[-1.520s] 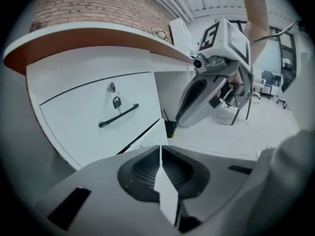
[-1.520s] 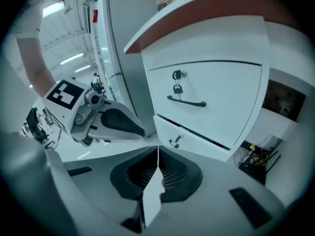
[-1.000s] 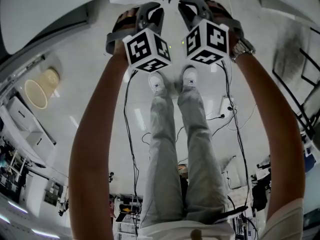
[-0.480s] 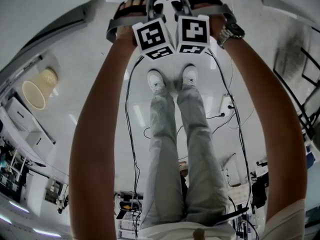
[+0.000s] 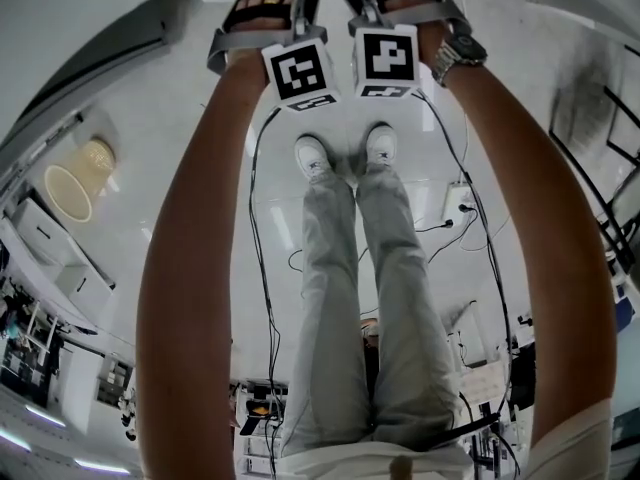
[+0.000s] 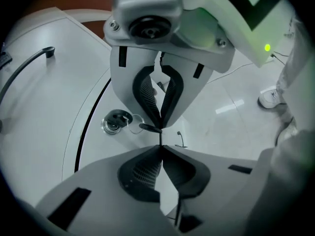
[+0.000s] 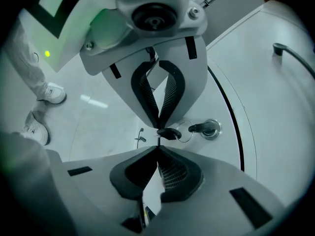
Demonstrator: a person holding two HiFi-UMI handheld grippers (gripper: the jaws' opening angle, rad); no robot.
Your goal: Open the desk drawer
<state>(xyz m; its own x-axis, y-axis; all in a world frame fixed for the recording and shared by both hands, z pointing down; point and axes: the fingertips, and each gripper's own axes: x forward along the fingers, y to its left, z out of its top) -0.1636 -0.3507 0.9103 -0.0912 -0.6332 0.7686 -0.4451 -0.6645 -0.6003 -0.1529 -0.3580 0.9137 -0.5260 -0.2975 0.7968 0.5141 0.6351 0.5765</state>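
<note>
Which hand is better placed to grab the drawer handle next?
Close to a tie, leaning left. The left claw and right claw are both closing on nothing, tips meeting, beside the drawer. The handle sits slightly nearer the middle in the left gripper view than in the right one.

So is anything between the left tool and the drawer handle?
Only the lock and a key lie on the front between them. The left tool, empty jaws closing, is beside the key; the handle is beyond the lock.

light: bright, even | floor (image 6: pixel 231 107) glare | edges: fisheye-warped, dark vignette
</note>
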